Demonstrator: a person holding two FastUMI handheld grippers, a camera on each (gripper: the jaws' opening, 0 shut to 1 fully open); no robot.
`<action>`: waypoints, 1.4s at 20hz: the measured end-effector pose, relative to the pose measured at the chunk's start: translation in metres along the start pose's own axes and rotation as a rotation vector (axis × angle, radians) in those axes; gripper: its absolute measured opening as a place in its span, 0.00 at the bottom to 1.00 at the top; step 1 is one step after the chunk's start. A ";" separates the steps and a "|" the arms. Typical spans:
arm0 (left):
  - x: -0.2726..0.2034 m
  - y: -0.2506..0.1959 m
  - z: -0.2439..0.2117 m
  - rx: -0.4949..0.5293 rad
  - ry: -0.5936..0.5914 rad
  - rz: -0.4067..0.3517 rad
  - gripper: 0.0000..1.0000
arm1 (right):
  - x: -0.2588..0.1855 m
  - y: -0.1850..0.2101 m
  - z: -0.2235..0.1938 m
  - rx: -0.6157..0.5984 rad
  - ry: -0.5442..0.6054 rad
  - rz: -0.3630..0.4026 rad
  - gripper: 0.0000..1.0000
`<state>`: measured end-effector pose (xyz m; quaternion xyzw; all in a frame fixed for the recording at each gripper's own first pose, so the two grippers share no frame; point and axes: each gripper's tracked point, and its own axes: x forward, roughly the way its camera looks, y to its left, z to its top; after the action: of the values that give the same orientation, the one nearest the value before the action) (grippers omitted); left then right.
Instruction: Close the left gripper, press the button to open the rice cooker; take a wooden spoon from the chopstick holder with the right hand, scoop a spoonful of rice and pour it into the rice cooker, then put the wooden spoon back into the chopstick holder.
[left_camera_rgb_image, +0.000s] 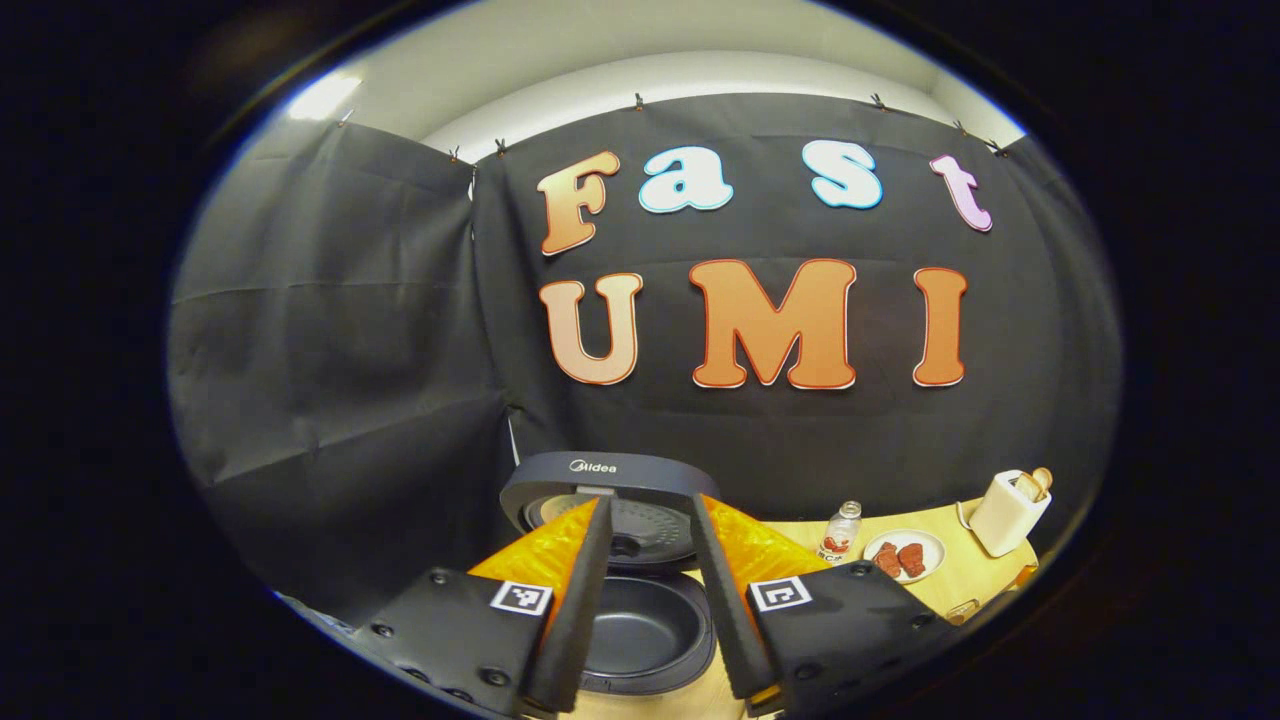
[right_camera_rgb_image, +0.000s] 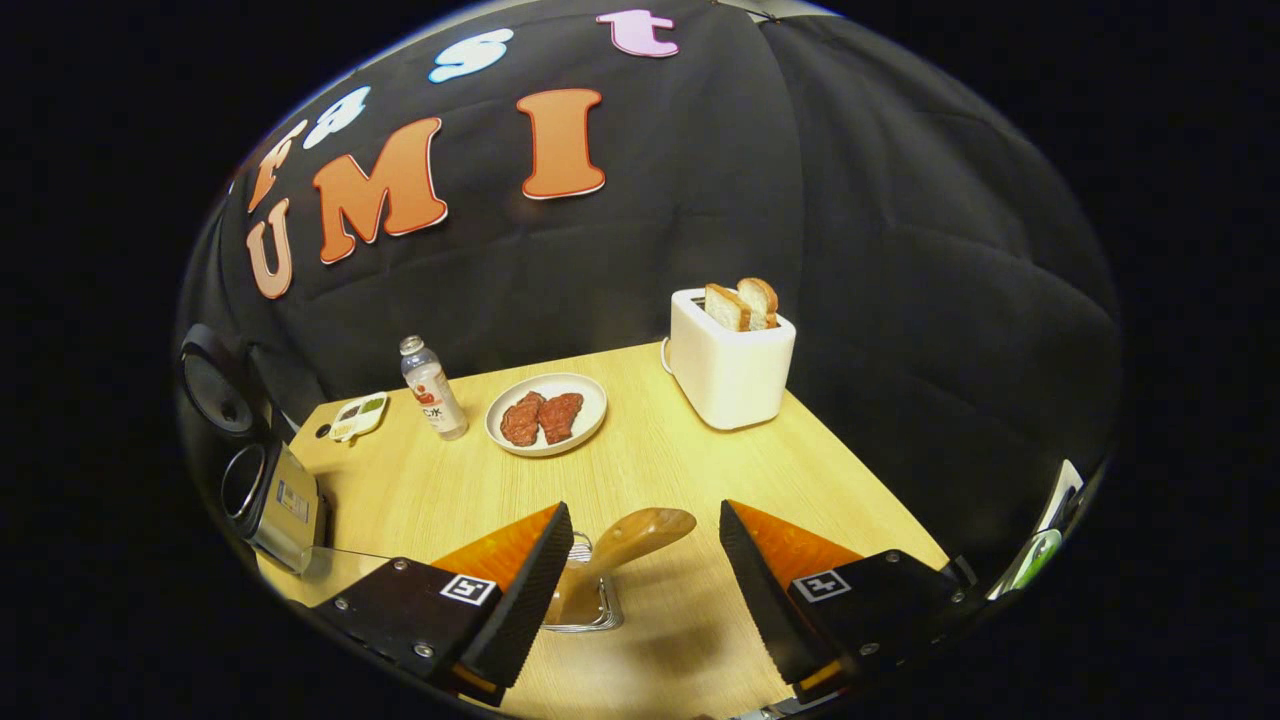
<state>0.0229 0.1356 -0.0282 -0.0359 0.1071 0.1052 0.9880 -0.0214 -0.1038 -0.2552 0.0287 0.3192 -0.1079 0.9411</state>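
Rice cooker (left_camera_rgb_image: 640, 560) standing open, lid raised, dark inner pot bare, framed between the parted, empty fingers of the left gripper (left_camera_rgb_image: 650, 590) in the left gripper view. In the right gripper view, right gripper (right_camera_rgb_image: 640, 580) spread wide, holding nothing, just above the wooden spoon (right_camera_rgb_image: 625, 545) leaning in the wire chopstick holder (right_camera_rgb_image: 590, 610). Farther off: toaster (right_camera_rgb_image: 730, 370), plate (right_camera_rgb_image: 590, 385), bottle (right_camera_rgb_image: 432, 385).

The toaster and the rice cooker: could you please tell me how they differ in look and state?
The toaster is a white box; the rice cooker is dark and rounded. The toaster holds two bread slices upright in its slots; the rice cooker's lid stands open over an empty pot. Both sit on the wooden table.
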 end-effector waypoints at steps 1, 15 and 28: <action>-0.002 0.001 0.003 -0.007 -0.011 0.012 0.65 | 0.004 0.000 -0.003 0.000 0.012 0.001 0.92; -0.045 0.013 -0.008 -0.042 0.043 0.164 0.55 | 0.048 0.031 -0.047 0.196 0.181 0.190 0.59; -0.057 -0.007 -0.013 0.077 0.022 0.111 0.80 | 0.037 0.048 -0.053 0.273 0.228 0.220 0.15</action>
<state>-0.0328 0.1162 -0.0281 0.0070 0.1240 0.1554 0.9800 -0.0139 -0.0570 -0.3202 0.2027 0.4010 -0.0431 0.8923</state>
